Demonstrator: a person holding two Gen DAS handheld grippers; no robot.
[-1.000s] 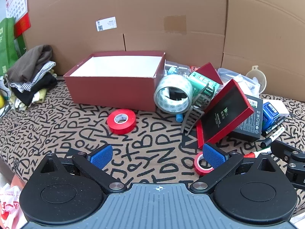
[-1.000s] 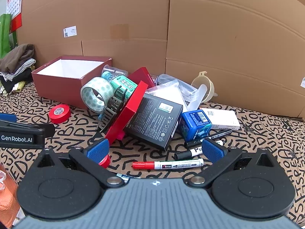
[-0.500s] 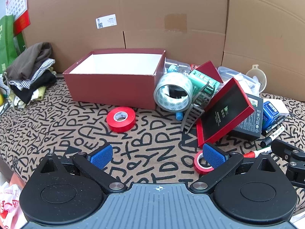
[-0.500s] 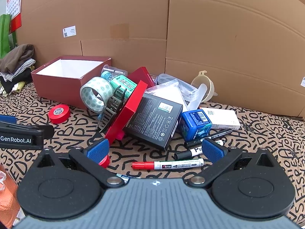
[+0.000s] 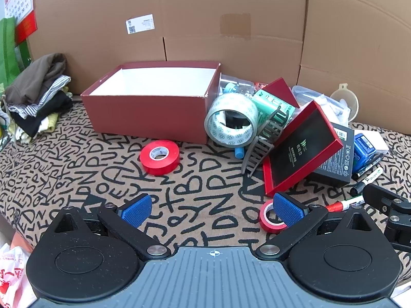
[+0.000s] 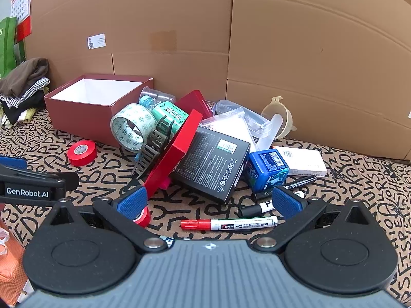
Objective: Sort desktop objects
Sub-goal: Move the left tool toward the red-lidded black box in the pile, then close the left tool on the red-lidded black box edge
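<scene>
Little has shifted since a moment ago. Both the left tool [image 5: 210,206] and right tool [image 6: 209,200] hang wide open and empty, probably choosing; the red marker [image 6: 228,223] lies just ahead of the right one, the red box [image 5: 151,104] well beyond the left.

Two low forward views, shared clutter [image 5: 269,138]

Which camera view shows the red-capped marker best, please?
The right wrist view: the red-capped marker lies whole and unobstructed on the cloth between the open right tool's fingers. The left wrist view shows only a short stretch of it, behind the left tool's finger.
</scene>
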